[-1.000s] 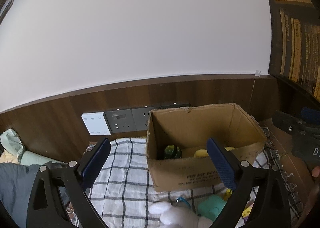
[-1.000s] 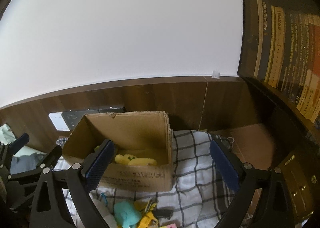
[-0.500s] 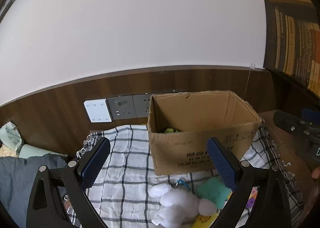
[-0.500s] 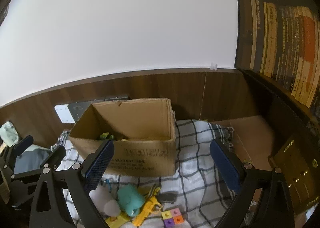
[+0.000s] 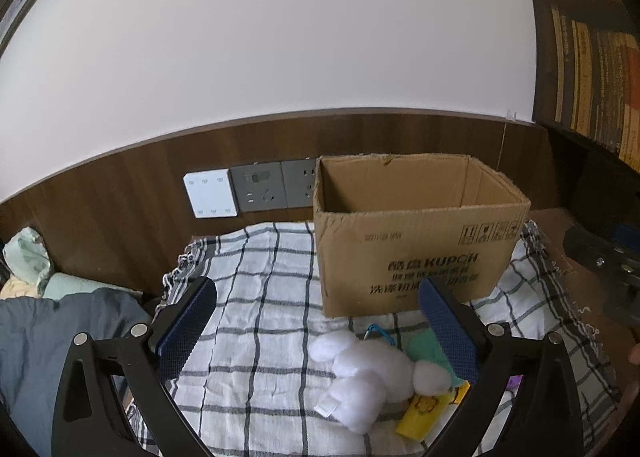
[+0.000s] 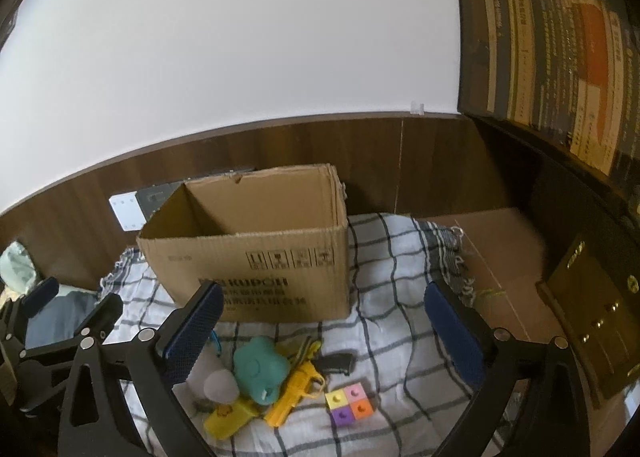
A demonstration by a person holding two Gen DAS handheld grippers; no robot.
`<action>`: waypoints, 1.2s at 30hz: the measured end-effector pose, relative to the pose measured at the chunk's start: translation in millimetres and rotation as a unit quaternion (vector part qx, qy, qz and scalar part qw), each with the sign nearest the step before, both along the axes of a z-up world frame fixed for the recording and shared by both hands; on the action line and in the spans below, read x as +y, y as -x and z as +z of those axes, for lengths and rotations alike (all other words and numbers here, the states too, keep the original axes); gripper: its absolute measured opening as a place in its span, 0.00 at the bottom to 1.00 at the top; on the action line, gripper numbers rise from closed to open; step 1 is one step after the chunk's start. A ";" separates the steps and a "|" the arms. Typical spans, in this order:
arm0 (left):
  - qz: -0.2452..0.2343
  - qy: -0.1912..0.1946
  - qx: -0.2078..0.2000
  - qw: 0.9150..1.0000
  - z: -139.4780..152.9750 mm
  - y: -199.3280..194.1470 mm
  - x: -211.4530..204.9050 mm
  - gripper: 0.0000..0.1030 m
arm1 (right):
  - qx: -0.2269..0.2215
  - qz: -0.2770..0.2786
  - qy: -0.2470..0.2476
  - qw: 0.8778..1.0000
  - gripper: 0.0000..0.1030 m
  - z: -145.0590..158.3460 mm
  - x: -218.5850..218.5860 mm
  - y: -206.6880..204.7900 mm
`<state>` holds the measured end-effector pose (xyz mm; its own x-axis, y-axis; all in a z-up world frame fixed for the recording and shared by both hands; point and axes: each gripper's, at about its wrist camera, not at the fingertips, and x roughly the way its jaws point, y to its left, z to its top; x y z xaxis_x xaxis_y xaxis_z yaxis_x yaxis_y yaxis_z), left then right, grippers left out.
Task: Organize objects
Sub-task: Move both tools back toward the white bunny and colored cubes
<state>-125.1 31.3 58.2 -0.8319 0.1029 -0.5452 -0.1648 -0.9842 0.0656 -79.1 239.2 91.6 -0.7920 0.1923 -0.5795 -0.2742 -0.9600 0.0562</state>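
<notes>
An open cardboard box stands on a checked cloth. In front of it lie a white plush toy, a teal flower-shaped plush, a yellow toy gun, a four-coloured cube block, a yellow tube and a small black piece. My left gripper is open above the white plush, holding nothing. Over the toy gun and the block, my right gripper has its jaws opening, with nothing between them. The box's inside is hidden.
Wall sockets sit behind the box on dark wood panelling. A bookshelf rises at the right above a brown cardboard sheet. Grey-blue bedding lies at the left. A blue carabiner lies by the box.
Both grippers have drawn back from the box and sunk. The box's contents have dropped out of sight and the toys in front of it have come into view. The right jaws spread slightly.
</notes>
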 end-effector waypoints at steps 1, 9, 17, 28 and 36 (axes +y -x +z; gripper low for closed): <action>0.002 0.000 0.000 1.000 -2.2 -1.3 -0.8 1.00 | -0.001 -0.001 0.001 1.000 0.98 -1.8 -0.2 -0.8; 0.001 0.003 -0.004 1.000 -17.4 -12.4 -1.6 1.00 | -0.020 -0.005 0.009 1.000 0.98 -22.4 1.7 -6.0; -0.001 0.015 -0.013 1.000 -39.0 -21.5 2.3 1.00 | -0.047 -0.013 0.018 0.999 0.98 -50.5 6.0 -12.8; -0.005 0.020 -0.038 0.999 -70.9 -25.2 3.8 1.00 | -0.080 -0.017 0.030 0.996 0.98 -84.8 11.3 -17.7; -0.009 0.025 -0.055 0.998 -89.7 -23.9 7.8 1.00 | -0.096 -0.023 0.030 0.995 0.98 -99.8 14.5 -19.3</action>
<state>-101.2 39.1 -31.5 -0.7647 0.0882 -0.6383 -0.1916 -0.9769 0.0946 -59.8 253.7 -8.2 -0.6569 0.1871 -0.7304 -0.3298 -0.9424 0.0552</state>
